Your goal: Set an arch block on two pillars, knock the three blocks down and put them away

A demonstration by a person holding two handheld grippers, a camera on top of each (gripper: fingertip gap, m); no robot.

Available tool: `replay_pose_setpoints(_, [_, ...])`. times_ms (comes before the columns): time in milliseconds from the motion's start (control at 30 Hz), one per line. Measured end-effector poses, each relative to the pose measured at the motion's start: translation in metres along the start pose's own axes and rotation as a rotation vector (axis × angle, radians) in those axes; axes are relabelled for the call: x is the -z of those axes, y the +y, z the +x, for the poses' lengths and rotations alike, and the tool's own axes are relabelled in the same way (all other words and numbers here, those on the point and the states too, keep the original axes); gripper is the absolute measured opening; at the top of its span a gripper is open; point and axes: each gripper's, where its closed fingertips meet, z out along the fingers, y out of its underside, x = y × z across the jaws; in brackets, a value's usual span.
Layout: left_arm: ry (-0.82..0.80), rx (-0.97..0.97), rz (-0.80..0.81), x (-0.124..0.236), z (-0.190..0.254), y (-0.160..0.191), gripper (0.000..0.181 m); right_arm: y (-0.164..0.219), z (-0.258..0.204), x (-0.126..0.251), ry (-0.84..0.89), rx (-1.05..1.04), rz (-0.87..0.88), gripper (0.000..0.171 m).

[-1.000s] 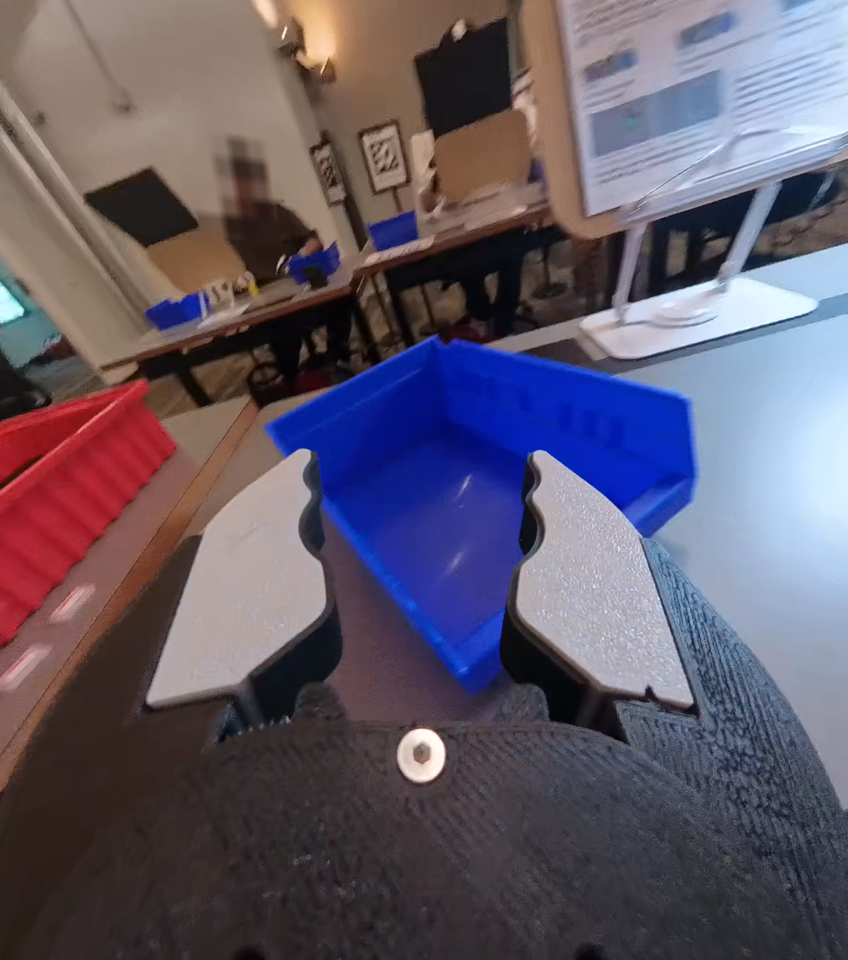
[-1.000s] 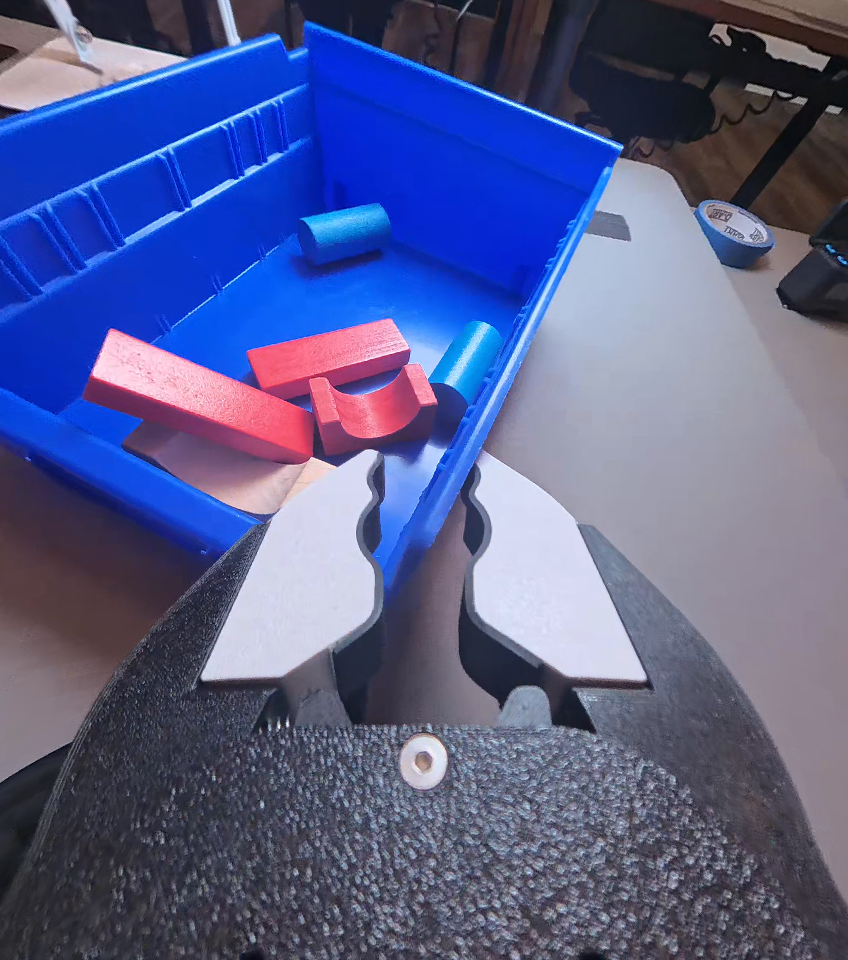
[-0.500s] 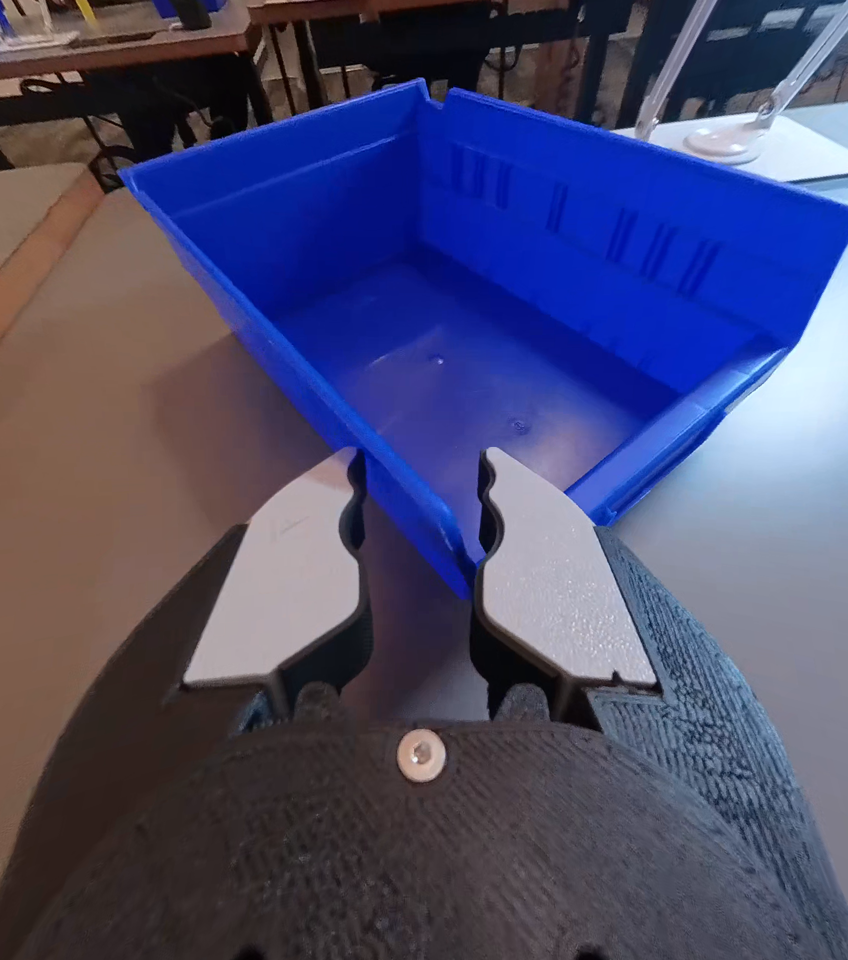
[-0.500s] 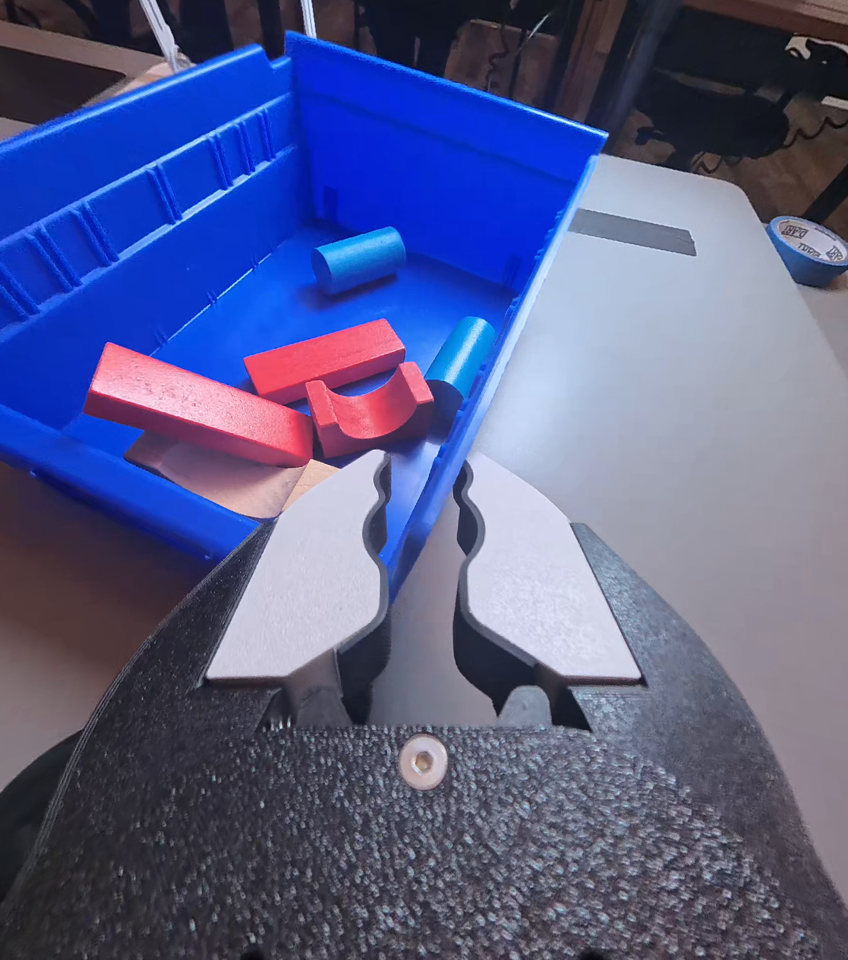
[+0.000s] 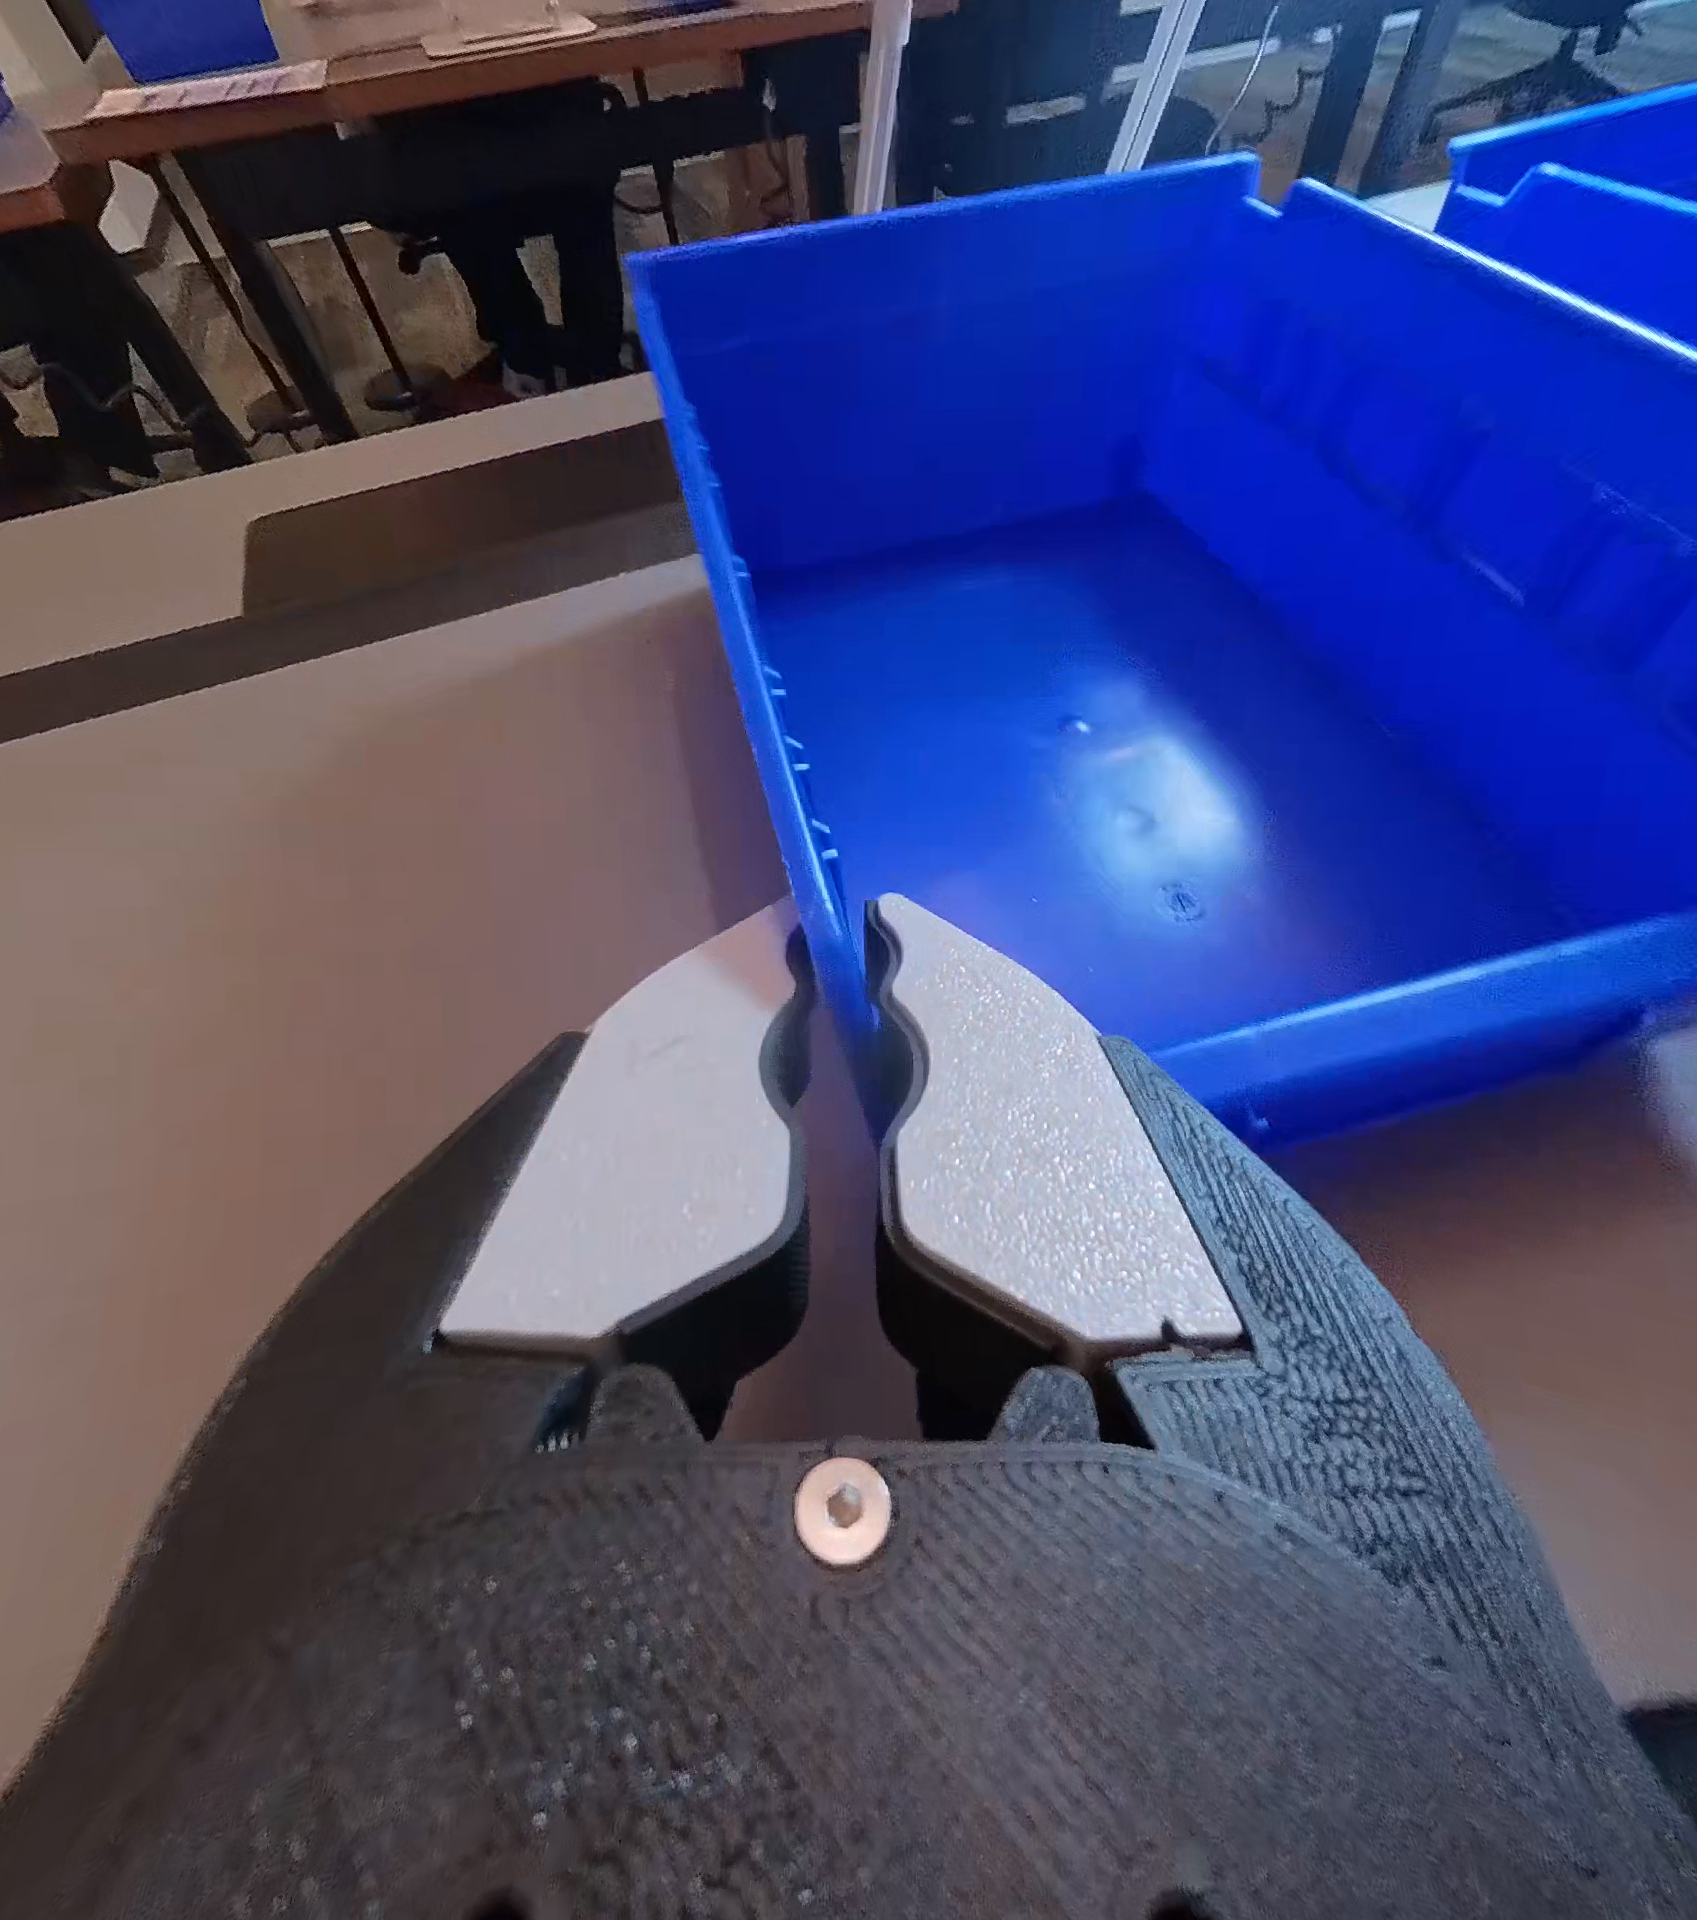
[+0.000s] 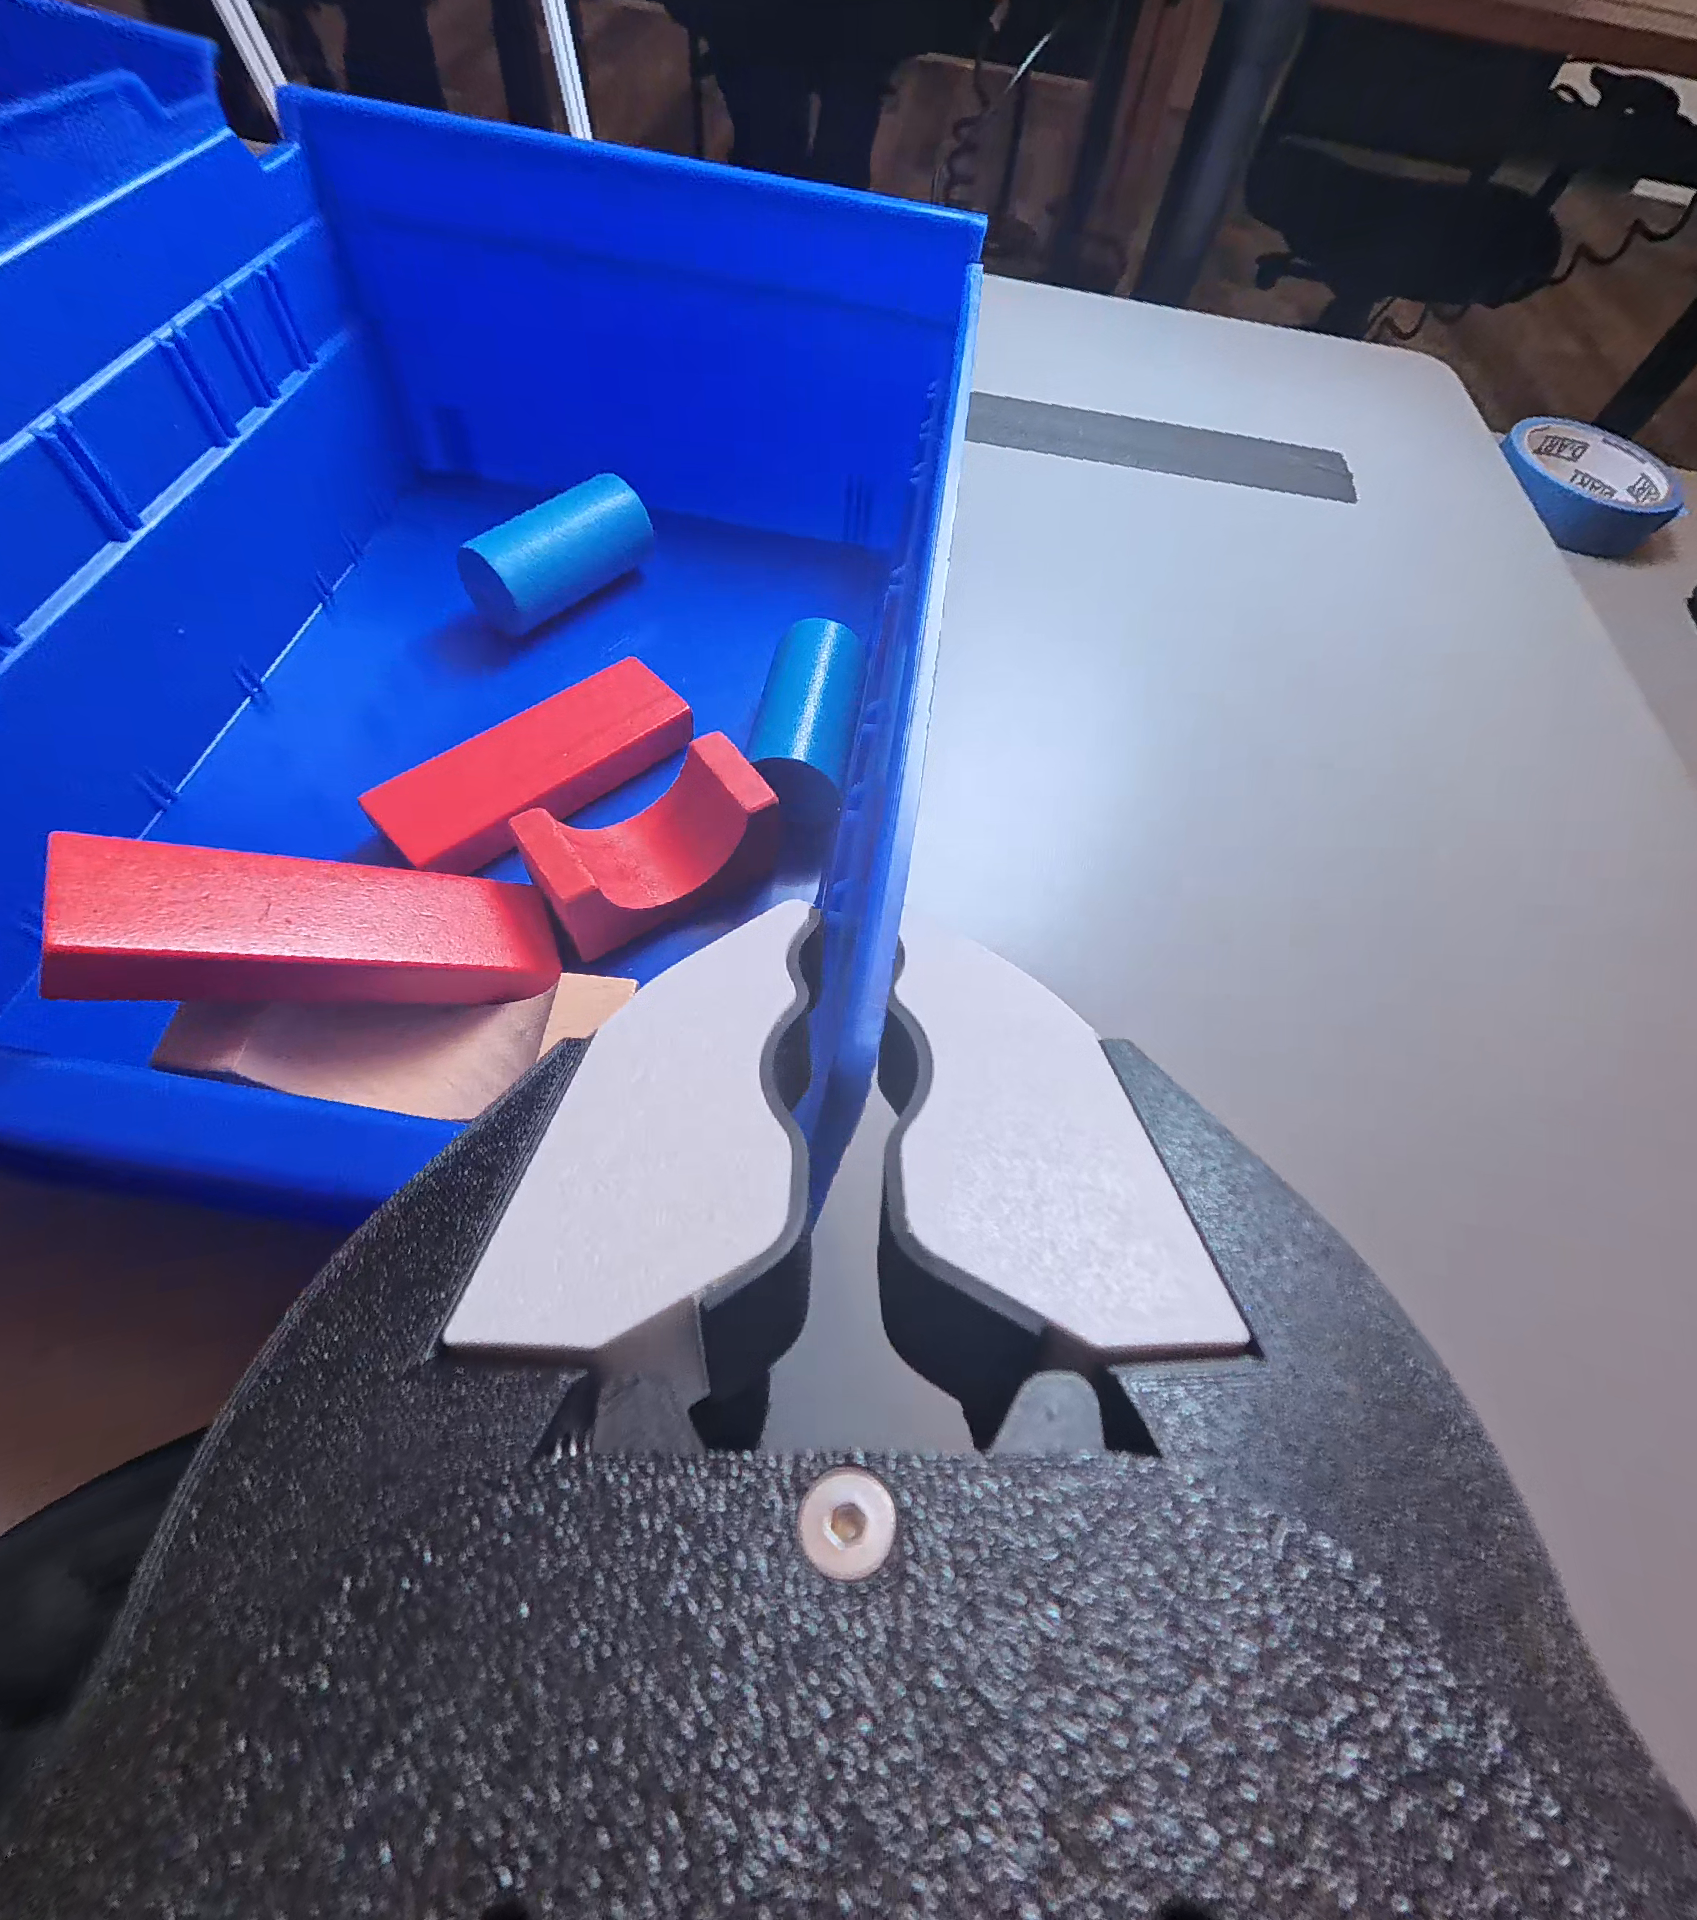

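The left gripper [image 5: 836, 930] is clamped on the near side wall of an empty blue plastic bin [image 5: 927, 416], one finger outside the wall and one inside. The right gripper [image 6: 849, 935] is pinched the same way on the side wall of a second blue plastic bin [image 6: 636, 343], which holds the blocks.

In that bin a red wooden arch block [image 6: 652, 847] lies on its back, hollow upward, just beside the grasped wall. A short blue wooden cylinder [image 6: 808, 696] lies along that wall, touching the arch, and a second blue cylinder [image 6: 553, 551] lies farther back, apart from the rest. Two red rectangular wooden blocks [image 6: 293, 920] and a bare tan wooden piece [image 6: 356, 1049] lie nearby; one red block rests on the tan piece.

The painted wood looks stiff, light and somewhat smooth, so I judge a firm squeeze will do no harm. The arch is best taken across its flat side faces, not the curved hollow. The cylinders will likely roll, so pinch them across the round body and stand them on their flat ends
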Motion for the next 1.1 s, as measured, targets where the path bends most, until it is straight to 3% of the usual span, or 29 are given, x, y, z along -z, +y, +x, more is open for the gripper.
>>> replay_pose_setpoints(267, [0.043, 0.258, 0.080, -0.057, 0.039, -0.028, 0.004, 0.000, 0.015, -0.001, 0.040, -0.031, 0.004, 0.007])
replay_pose_setpoints(400, [0.076, 0.183, 0.080, -0.067, 0.067, -0.035, 0.007, -0.002, 0.014, -0.005, 0.056, -0.007, 0.004, 0.013])
replay_pose_setpoints(533, [0.075, 0.027, 0.067, -0.076, 0.093, -0.039, 0.023, -0.005, 0.021, -0.016, 0.095, 0.043, -0.010, 0.016])
replay_pose_setpoints(733, [0.134, 0.096, 0.036, -0.090, 0.101, -0.051, 0.021, -0.016, 0.051, -0.045, 0.063, -0.029, -0.016, 0.007])
replay_pose_setpoints(867, [0.149, 0.047, 0.074, -0.080, 0.105, -0.054, 0.038, -0.014, 0.053, -0.041, 0.043, -0.068, -0.008, 0.006])
replay_pose_setpoints(1000, [0.086, -0.098, 0.192, -0.039, 0.112, -0.075, 0.051, -0.005, 0.052, -0.022, 0.052, -0.093, -0.009, 0.005])
replay_pose_setpoints(1100, [0.312, -0.097, 0.163, -0.008, 0.177, -0.075, 0.045, 0.000, 0.050, -0.001, 0.077, -0.109, 0.011, 0.004])
